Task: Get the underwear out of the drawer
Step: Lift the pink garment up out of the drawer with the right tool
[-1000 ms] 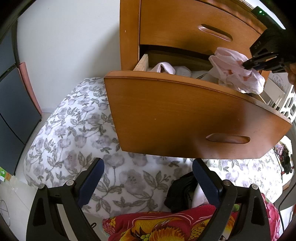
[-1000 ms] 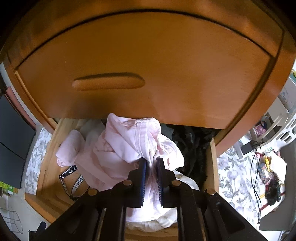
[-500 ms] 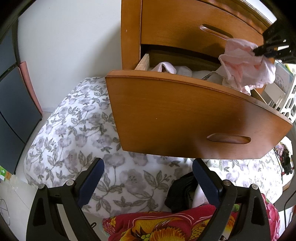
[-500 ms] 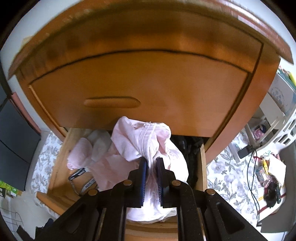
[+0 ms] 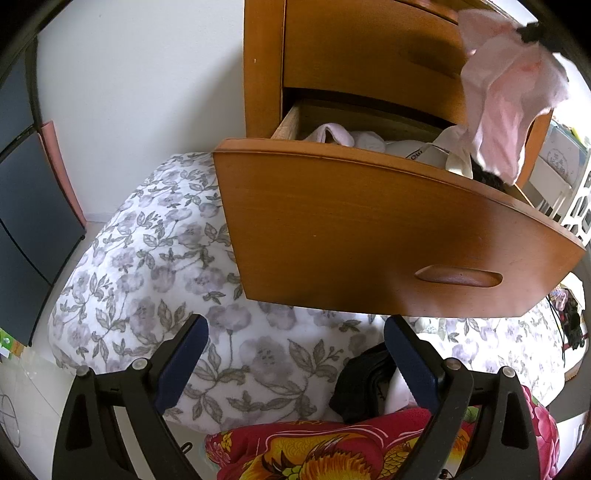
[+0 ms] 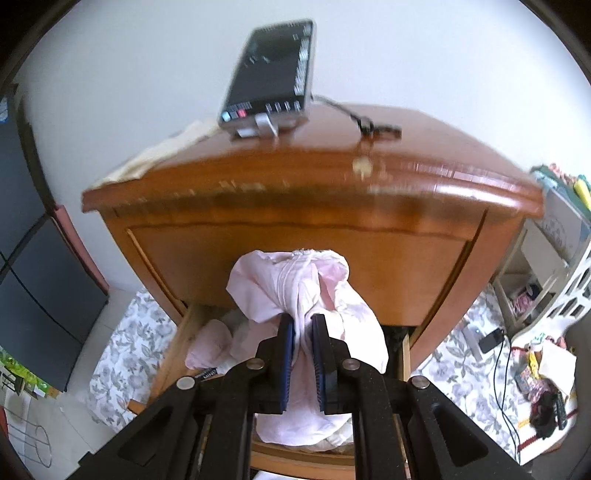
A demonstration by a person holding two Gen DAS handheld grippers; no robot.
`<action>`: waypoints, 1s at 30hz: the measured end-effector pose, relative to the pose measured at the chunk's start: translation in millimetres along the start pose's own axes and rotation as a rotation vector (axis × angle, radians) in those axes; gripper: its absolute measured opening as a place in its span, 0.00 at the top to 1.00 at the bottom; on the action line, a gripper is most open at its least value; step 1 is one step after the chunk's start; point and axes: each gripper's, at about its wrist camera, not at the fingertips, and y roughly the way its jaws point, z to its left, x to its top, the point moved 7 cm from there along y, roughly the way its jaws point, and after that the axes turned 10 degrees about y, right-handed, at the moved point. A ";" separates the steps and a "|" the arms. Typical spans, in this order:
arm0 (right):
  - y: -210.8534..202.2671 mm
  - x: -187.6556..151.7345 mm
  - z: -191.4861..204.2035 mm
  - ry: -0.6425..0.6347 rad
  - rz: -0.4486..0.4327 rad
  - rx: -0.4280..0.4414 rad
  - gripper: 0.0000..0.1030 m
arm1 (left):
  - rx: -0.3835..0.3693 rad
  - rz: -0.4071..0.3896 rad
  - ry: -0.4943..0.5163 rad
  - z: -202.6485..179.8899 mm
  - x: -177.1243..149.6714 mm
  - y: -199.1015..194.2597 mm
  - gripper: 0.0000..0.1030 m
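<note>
Left wrist view: left gripper (image 5: 295, 354) jaws spread wide, nothing between them; it hangs over the floral bedding (image 5: 155, 266) below the open drawer (image 5: 369, 229); drawer pulled out of the wooden dresser (image 5: 264, 66), front panel with a recessed handle; inside the drawer: a pale pink folded piece at its left end, white garments mid, something dark at its right end; pink underwear (image 5: 506, 99) hangs in the air above the drawer's right end, clear of the other clothes, pinched at its top by the right gripper (image 5: 532, 31), only the tip in frame; black garment (image 5: 365, 384) and red patterned cloth (image 5: 332, 450) on the bedding below the drawer.

Right wrist view: right gripper (image 6: 303, 354) jaws clenched on the pink underwear (image 6: 303, 295), fabric bunched between the blue pads and draping both sides; open drawer (image 6: 177, 347) beneath it holds pink and white clothes plus a black printed waistband; phone (image 6: 269, 74) on a stand atop the dresser (image 6: 295, 199), blurred.
</note>
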 end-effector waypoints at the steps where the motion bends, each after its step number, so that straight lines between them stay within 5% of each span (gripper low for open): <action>1: -5.6 1.8 1.9 -0.005 -0.010 0.004 0.89 | 0.001 0.000 0.000 0.4 0.0 -0.2 0.07; 12: -77.1 7.8 17.4 -0.058 -0.107 0.073 0.89 | 0.031 -0.003 0.006 0.1 0.2 -1.4 0.07; 30: -149.1 -49.9 -12.4 -0.081 -0.119 0.115 0.89 | 0.125 -0.015 0.035 -2.7 2.3 -7.0 0.07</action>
